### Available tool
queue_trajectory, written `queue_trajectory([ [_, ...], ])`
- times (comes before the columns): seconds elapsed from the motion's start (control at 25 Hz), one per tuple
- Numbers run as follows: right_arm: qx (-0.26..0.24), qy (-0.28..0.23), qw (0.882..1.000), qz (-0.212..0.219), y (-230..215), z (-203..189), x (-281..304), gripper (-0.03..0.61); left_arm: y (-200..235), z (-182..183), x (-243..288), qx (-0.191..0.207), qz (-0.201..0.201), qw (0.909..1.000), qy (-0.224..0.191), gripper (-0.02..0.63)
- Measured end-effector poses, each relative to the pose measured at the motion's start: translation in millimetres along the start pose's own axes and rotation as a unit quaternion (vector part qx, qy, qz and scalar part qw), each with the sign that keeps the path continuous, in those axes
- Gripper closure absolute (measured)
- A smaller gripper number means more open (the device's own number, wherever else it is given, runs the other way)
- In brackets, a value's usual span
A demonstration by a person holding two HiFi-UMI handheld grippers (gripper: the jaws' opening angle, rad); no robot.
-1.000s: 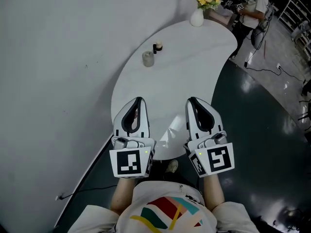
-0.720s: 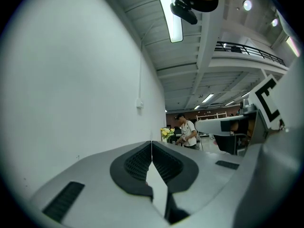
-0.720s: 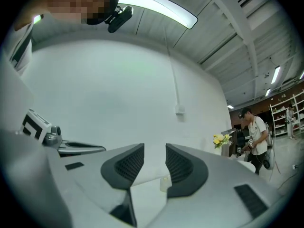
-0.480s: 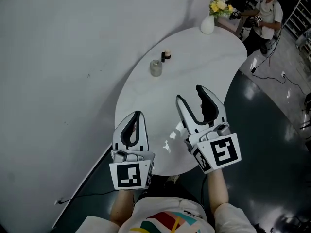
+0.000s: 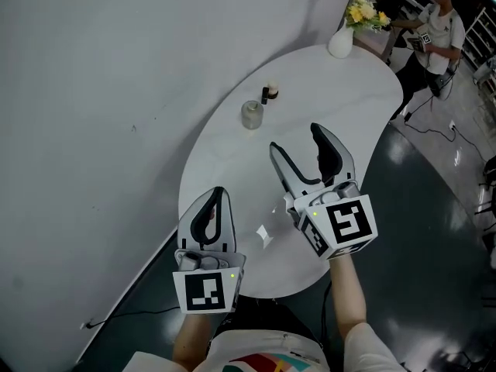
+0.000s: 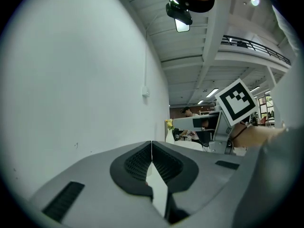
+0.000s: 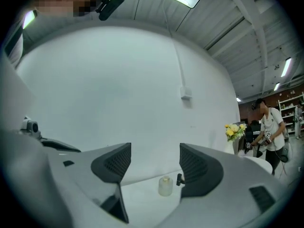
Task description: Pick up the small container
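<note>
A small frosted container with a pale cap stands on the white oval table, near the wall side. The right gripper view shows the same container far ahead, between the jaws' line of sight. A tiny dark bottle with a light cap stands just behind it. My right gripper hovers over the table's middle, short of the container; its jaws are opening wide with nothing between them. My left gripper rests shut at the table's near edge, holding nothing.
A white vase of yellow flowers stands at the table's far end. A person stands beyond it on the dark glossy floor. A plain white wall runs along the table's left side.
My right gripper moved forward over the table toward the container and its jaws went from shut to wide apart. The left gripper stayed shut at the near edge.
</note>
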State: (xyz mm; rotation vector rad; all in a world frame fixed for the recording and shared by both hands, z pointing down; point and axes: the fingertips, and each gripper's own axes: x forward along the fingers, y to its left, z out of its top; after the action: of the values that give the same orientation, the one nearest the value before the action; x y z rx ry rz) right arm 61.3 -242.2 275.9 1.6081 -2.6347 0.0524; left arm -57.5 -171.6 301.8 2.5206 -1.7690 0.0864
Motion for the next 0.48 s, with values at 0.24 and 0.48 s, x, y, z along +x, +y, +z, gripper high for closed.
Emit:
queue_trajectory([
  [0.24,0.008,0.015,1.0,-0.001,-11,-21,35,0.26,6,-14,19,-0.002,0.001,1.0,0.01,0.595],
  [0.48,0.005,0.04,0.999,0.011,-13,-45,71,0.255,15,-27,38,-0.004,0.007,0.9998,0.021,0.595],
])
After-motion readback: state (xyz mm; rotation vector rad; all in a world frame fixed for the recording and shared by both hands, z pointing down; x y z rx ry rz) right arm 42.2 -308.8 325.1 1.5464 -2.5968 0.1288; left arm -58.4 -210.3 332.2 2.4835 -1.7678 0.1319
